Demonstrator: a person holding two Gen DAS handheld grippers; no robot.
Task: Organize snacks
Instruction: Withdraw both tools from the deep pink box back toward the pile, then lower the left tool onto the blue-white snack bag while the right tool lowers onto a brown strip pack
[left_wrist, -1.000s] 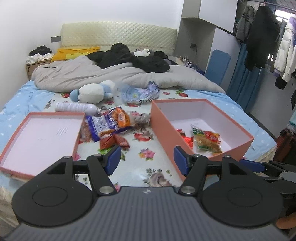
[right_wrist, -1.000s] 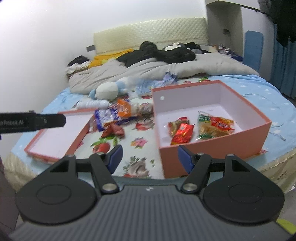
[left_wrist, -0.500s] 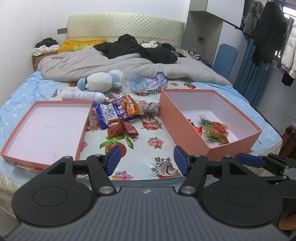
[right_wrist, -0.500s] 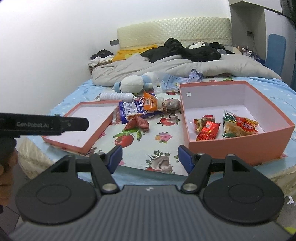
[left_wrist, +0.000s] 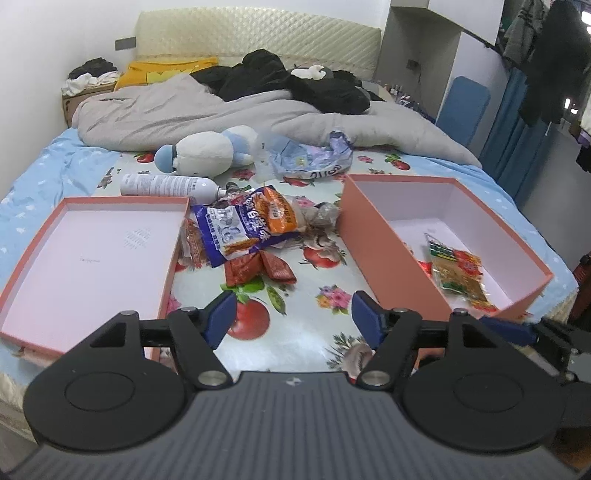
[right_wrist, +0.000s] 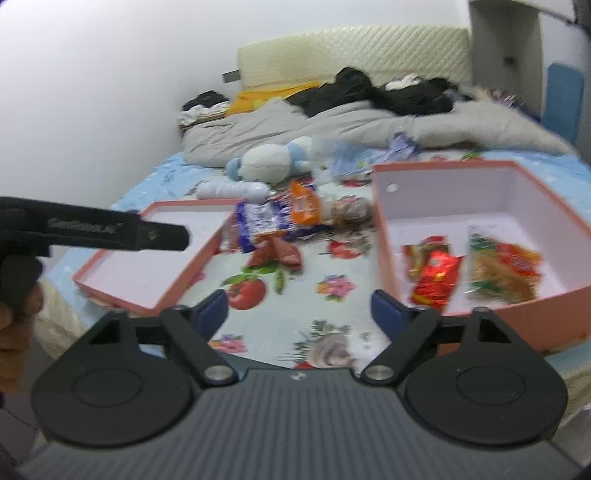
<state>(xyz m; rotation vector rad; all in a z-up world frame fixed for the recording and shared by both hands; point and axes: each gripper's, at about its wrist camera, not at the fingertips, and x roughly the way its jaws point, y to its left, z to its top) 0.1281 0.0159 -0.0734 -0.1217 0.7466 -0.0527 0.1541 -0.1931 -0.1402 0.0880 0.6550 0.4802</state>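
Note:
A heap of snack packets (left_wrist: 251, 225) (right_wrist: 280, 218) lies on the flowered sheet between two pink boxes, with two brown packets (left_wrist: 258, 269) at its front. The deep box (left_wrist: 391, 266) (right_wrist: 491, 184) on the right holds a green-and-red packet (left_wrist: 456, 273) (right_wrist: 502, 266) and red packets (right_wrist: 436, 277). The shallow lid (left_wrist: 173, 251) (right_wrist: 177, 273) on the left holds nothing. My left gripper (left_wrist: 293, 319) hangs over the bed's near edge, jaws opening, nothing between them. My right gripper (right_wrist: 299, 310) is beside it, jaws opening too, with nothing between them.
A white spray can (left_wrist: 166, 184), a plush toy (left_wrist: 207, 151) and a crumpled blue bag (left_wrist: 314, 158) lie behind the snacks. A grey duvet (left_wrist: 184, 110) and dark clothes (left_wrist: 288, 81) fill the bed's far half. A hand (right_wrist: 14, 332) holds the left gripper's handle.
Both grippers have drawn back from the bed and tipped, so the boxes and snacks look farther off. Both pairs of jaws stand wider than before.

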